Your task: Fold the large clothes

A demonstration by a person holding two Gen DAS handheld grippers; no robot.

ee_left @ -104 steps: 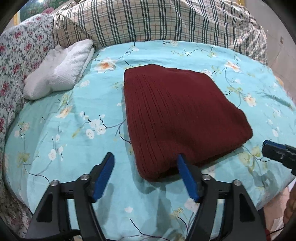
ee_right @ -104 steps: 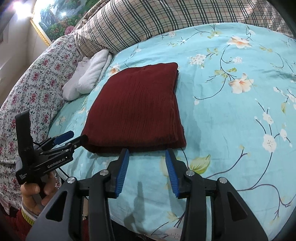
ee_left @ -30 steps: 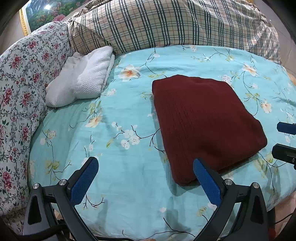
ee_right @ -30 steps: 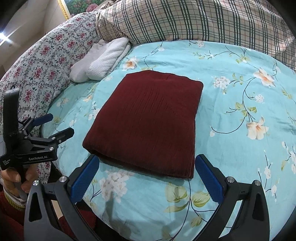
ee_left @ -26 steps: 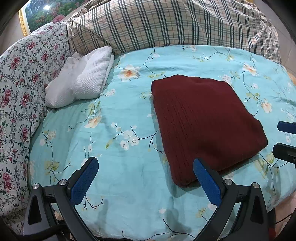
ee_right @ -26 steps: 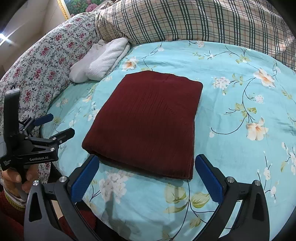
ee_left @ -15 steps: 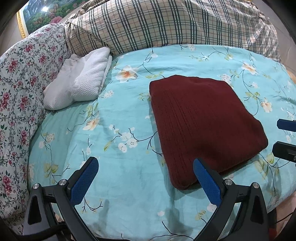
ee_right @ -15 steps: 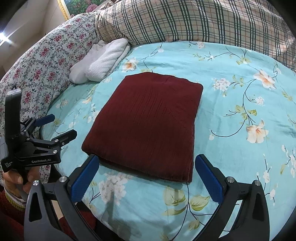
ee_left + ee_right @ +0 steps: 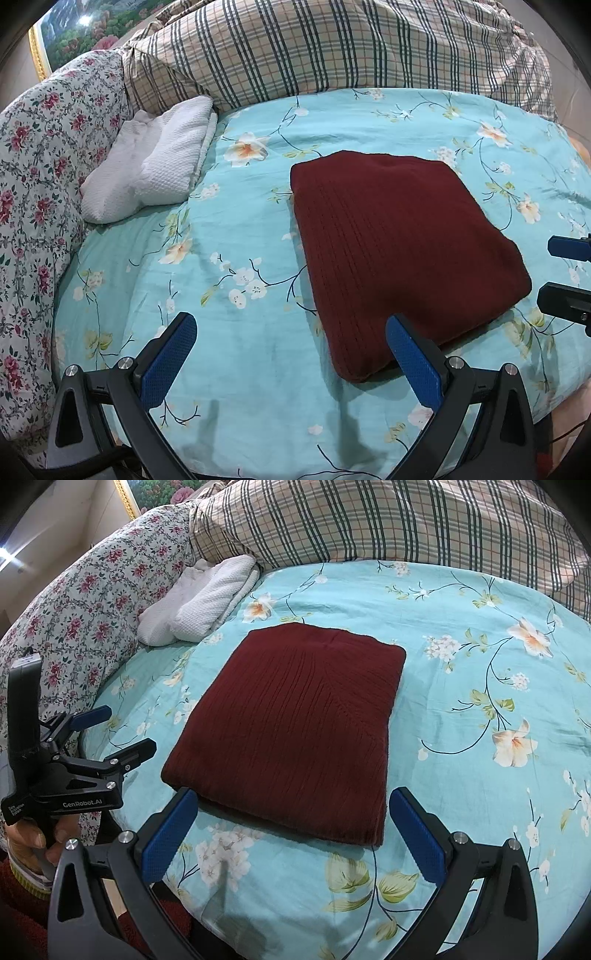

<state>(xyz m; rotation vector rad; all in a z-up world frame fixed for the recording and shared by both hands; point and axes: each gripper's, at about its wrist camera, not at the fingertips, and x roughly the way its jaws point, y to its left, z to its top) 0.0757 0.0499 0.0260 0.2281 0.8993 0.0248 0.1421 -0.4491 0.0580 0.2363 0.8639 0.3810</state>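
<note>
A dark red ribbed knit garment (image 9: 399, 251) lies folded into a flat rectangle on the turquoise floral bedsheet (image 9: 240, 229). My left gripper (image 9: 288, 332) hangs wide open just off its near left corner, with nothing between its fingers. From the right wrist the same garment (image 9: 295, 727) fills the middle of the view. My right gripper (image 9: 293, 801) is spread wide open in front of its near edge and holds nothing. Each gripper shows in the other's view: the left gripper (image 9: 125, 729) at the left, the right gripper (image 9: 565, 273) at the right edge.
A folded white textured cloth (image 9: 155, 177) sits at the back left of the bed. A plaid quilt (image 9: 332, 48) is bunched along the far side and a rose-print quilt (image 9: 33, 166) along the left. A hand (image 9: 33, 838) grips the left tool's handle at the bed's near edge.
Since 3.5 s ago both grippers have opened wide and drawn back from the garment's near edge. Over the last second both views drift only slightly; the garment has not moved.
</note>
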